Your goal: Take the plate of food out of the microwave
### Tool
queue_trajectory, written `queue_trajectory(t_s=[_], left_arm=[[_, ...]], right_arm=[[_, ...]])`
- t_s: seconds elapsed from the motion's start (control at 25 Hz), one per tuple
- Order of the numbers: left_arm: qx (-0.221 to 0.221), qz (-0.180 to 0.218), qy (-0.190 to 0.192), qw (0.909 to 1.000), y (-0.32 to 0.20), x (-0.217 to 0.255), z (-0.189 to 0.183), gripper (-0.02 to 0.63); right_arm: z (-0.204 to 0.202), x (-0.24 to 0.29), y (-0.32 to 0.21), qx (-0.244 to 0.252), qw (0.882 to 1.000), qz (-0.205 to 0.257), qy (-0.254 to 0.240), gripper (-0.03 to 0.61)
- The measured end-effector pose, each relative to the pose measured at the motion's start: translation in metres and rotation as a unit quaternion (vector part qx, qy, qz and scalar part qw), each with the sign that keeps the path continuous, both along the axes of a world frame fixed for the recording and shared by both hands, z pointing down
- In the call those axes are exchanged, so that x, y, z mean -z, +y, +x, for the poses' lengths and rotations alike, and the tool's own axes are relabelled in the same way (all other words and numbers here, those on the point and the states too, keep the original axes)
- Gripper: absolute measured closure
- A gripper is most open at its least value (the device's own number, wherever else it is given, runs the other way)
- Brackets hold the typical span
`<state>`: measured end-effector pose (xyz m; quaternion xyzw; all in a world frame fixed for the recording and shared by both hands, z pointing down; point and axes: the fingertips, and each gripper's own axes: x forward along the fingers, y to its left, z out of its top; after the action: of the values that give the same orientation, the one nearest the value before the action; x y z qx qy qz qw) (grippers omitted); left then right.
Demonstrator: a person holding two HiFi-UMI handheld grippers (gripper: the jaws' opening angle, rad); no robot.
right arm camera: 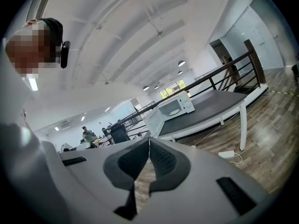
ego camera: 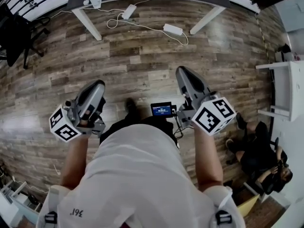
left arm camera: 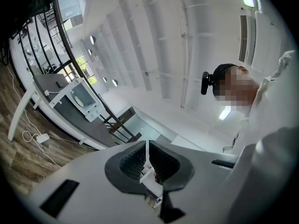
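A white microwave (right arm camera: 173, 107) stands on a dark-topped table (right arm camera: 215, 107) some way ahead, and it also shows small in the left gripper view (left arm camera: 80, 97). Its door (right arm camera: 154, 120) seems to hang open at the left side. A pale round shape (right arm camera: 174, 111) shows inside; I cannot tell if it is the plate. My left gripper (left arm camera: 147, 143) is shut and empty, held in front of the body (ego camera: 97, 85). My right gripper (right arm camera: 149, 140) is also shut with nothing in it (ego camera: 183, 72). Both are far from the microwave, over the wooden floor.
The table's white legs (ego camera: 88, 25) stand ahead, with cables and power bricks (ego camera: 172, 29) on the floor beneath. A black chair (ego camera: 14, 32) is at the left, a white table (ego camera: 285, 89) at the right, and a seated person (ego camera: 259, 151) beside it. A black railing (right arm camera: 233, 69) runs behind the table.
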<state>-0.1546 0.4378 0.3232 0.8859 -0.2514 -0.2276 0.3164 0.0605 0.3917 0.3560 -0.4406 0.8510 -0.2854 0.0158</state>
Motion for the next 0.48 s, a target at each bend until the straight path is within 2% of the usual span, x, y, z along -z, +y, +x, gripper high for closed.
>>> queue_trajectory(t_s=[0.24, 0.48], left_arm=[[-0.024, 0.0, -0.005, 0.9997, -0.04, -0.001, -0.009, 0.609], [-0.037, -0.002, -0.015, 0.9992, -0.087, -0.003, 0.016, 0.609]], right_arm=[[-0.014, -0.002, -0.035, -0.018, 1.0, 0.0, -0.005, 0.588], [0.003, -0.006, -0.083, -0.023, 1.0, 0.002, -0.008, 0.587]])
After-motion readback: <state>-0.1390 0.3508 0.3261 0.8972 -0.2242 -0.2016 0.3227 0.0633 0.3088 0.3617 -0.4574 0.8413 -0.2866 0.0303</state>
